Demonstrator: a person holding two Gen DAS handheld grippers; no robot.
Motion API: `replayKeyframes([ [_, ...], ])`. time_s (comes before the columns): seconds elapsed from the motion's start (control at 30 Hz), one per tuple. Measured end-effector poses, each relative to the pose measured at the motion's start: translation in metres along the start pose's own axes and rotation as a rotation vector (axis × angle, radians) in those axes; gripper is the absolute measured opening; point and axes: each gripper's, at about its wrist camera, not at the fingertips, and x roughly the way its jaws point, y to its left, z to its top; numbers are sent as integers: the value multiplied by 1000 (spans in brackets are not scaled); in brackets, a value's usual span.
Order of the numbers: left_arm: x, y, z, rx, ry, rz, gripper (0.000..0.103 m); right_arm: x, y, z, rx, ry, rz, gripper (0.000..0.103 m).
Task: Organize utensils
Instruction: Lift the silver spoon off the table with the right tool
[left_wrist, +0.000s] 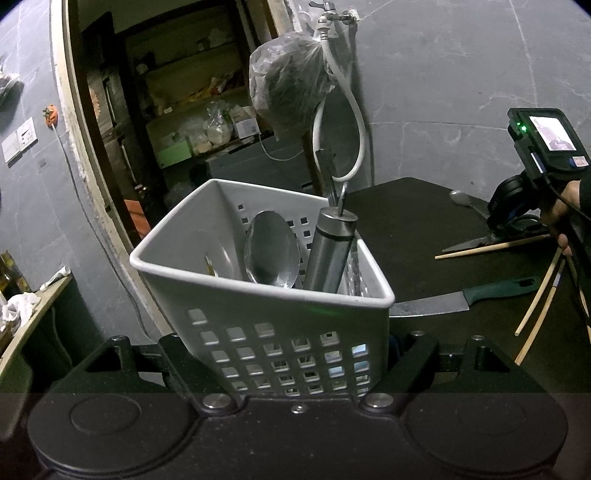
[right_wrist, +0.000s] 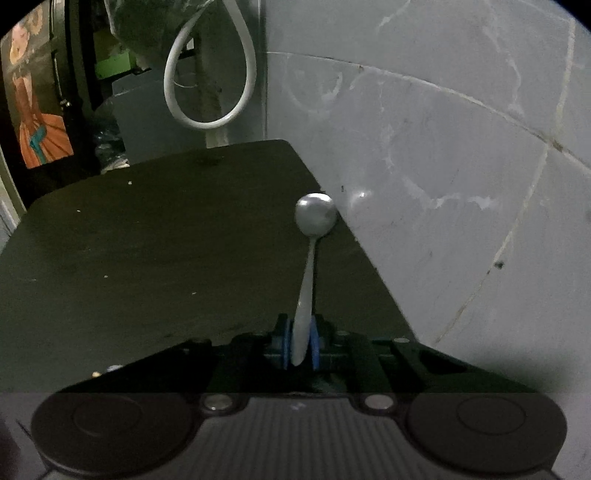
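— Now, where does the spoon (right_wrist: 308, 280) lie?

— On the table (right_wrist: 155, 258) by the wall, handle clamped in the right claw (right_wrist: 300, 345), bowl pointing straight ahead.

— And the basket (left_wrist: 258, 321)?

— Off to the left, gripped by the left claw (left_wrist: 295, 369), mouth up.

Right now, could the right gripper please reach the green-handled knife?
Probably not yet: the right gripper is shut on the small spoon. The green-handled knife lies uncovered on the table.
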Motion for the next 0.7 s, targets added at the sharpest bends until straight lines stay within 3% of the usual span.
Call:
replayKeyframes([
  [0.43,2,2,-2,-1,-12,-15,82,-13,19,12,115,96,196,12],
  [0.7,2,3,-3,-8,-17,-19,82,-57,29,-14,99,160,282,12],
])
